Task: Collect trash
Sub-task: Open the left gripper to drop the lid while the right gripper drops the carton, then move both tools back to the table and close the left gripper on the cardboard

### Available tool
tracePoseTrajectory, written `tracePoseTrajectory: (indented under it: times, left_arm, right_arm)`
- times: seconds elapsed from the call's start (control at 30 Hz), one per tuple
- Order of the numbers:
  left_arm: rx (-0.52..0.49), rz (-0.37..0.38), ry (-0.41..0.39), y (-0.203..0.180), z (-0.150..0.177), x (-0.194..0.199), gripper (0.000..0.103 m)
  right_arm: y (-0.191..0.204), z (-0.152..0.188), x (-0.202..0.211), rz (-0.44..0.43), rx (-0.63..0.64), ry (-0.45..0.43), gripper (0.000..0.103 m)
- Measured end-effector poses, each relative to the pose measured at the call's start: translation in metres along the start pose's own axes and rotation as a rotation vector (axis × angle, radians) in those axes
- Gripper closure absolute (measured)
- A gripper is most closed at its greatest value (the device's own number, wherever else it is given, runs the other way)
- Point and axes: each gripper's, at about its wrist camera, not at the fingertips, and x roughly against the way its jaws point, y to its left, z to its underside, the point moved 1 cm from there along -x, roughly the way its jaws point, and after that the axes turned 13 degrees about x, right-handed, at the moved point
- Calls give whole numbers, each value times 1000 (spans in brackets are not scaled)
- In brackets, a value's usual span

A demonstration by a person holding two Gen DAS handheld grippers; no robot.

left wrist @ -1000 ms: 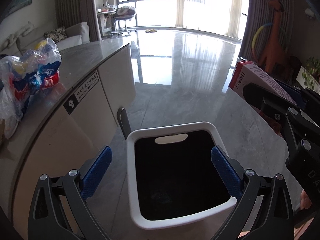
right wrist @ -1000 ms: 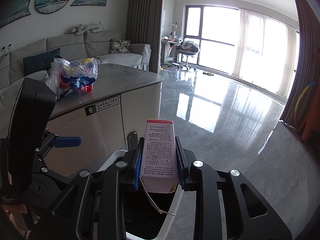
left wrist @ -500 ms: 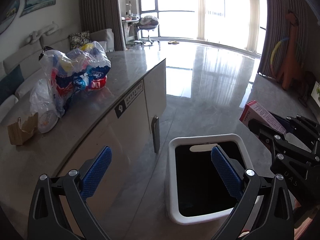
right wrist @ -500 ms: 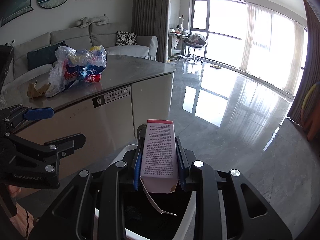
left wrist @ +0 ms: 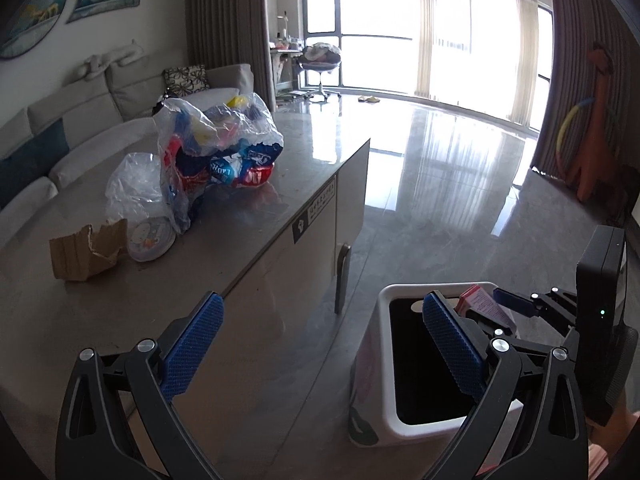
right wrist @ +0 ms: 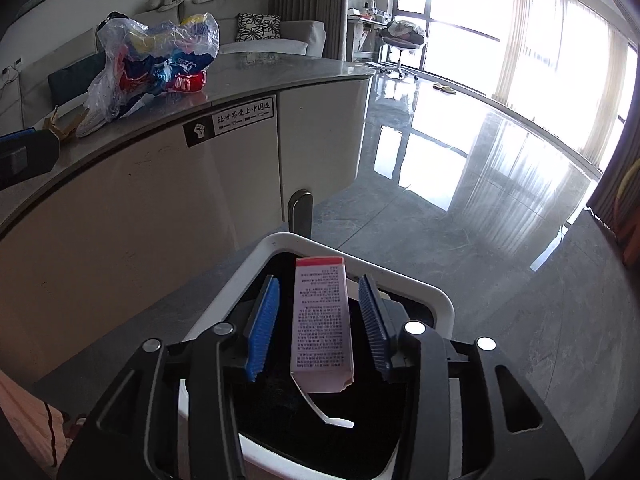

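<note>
Grey marble counter (left wrist: 312, 148), glossy floor (left wrist: 460, 168)

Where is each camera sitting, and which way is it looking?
Left wrist: rides on the left gripper, open and empty, facing the counter with its plastic bag and torn cardboard; the right gripper shows at the right edge.
Right wrist: rides on the right gripper, looking down at the bin; its open fingers flank the box.
Both views share the bin, box, bag and counter.
</note>
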Motion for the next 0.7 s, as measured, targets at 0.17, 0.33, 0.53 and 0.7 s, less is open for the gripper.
tracePoseTrajectory:
  times: [0.17,0.33,0.53,0.7]
  left_arm:
    - [8,-5,-12,6,-1,3,4]
    - [11,-8,-11,10,-1,5,4]
    - [33,-18,-21,19,-3,10,4]
    - [57,-32,-40,31,-7,18,4]
  right_arm:
    - [6,-2,8,60,18,-43,5]
    - [7,-9,21,67,16,-94,4]
    - [13,-24,43,64,29,-176,4]
    - [25,-40,55,49,50,-216,4]
